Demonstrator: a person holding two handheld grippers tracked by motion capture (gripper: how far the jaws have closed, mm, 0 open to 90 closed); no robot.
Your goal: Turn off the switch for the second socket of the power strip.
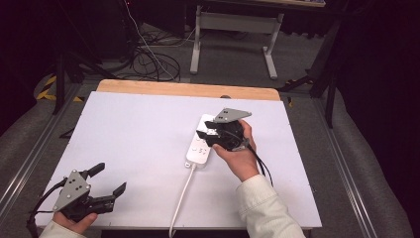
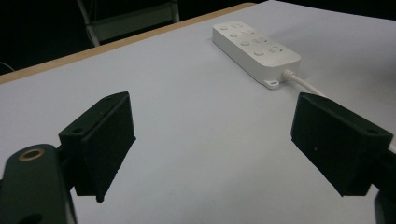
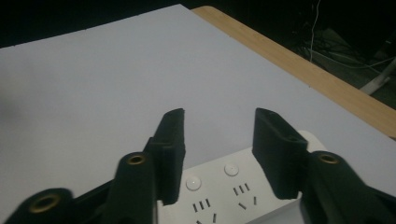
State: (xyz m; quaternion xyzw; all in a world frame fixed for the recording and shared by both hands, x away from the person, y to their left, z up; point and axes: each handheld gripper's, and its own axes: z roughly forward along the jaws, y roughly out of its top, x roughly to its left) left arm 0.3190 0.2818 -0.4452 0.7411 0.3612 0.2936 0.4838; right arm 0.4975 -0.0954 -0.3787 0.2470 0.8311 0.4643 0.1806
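A white plastic power strip (image 1: 200,144) with round buttons and socket slots lies flat on the white table top (image 1: 138,144), right of centre, its long side running away from you. Its white cable (image 1: 181,198) leaves the near end and runs toward you, off the table's near edge.

Your right gripper (image 1: 204,130) sits directly over the strip, held in your right hand (image 1: 241,156), with its black jaws pointing left across the strip's far half. In the right gripper view the right gripper (image 3: 219,116) has its jaws partly apart, with a clear gap between them and nothing held; below them you see two of the strip's round buttons (image 3: 194,182) and several socket slots.

Your left gripper (image 1: 110,179) rests at the near left corner of the table, well apart from the strip, in your left hand (image 1: 75,222). Its jaws are spread wide and empty. In the left gripper view they frame bare table, with the strip (image 2: 254,48) lying farther off.

A strip of bare wood (image 1: 188,89) shows along the table's far edge.
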